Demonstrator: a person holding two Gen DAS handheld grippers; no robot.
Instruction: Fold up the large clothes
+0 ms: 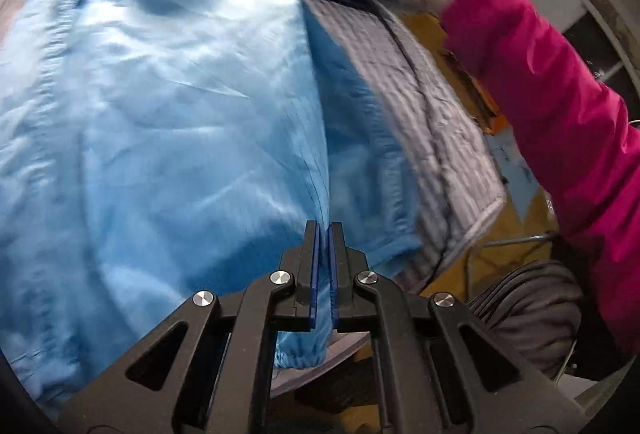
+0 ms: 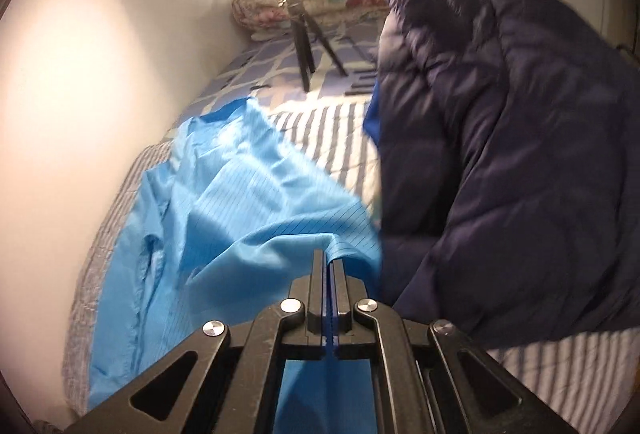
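Both grippers, left [image 1: 324,230] and right [image 2: 328,259], have their jaws pinched on the light blue jacket [image 2: 224,194] over the striped bed [image 2: 332,138].

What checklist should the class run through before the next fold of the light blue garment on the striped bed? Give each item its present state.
1. Left gripper shut on the light blue garment: ok, fabric is pinched between its fingers.
2. Right gripper shut on the same garment: ok, an edge is clamped.
3. Garment smooth: not ok, it is creased and bunched.
4. Fold space on the striped bed cover: not ok, a dark navy jacket lies against the garment.
5. Ring light tripod out of the way: ok, it stands at the far end.
6. Sleeve positions: cannot tell.
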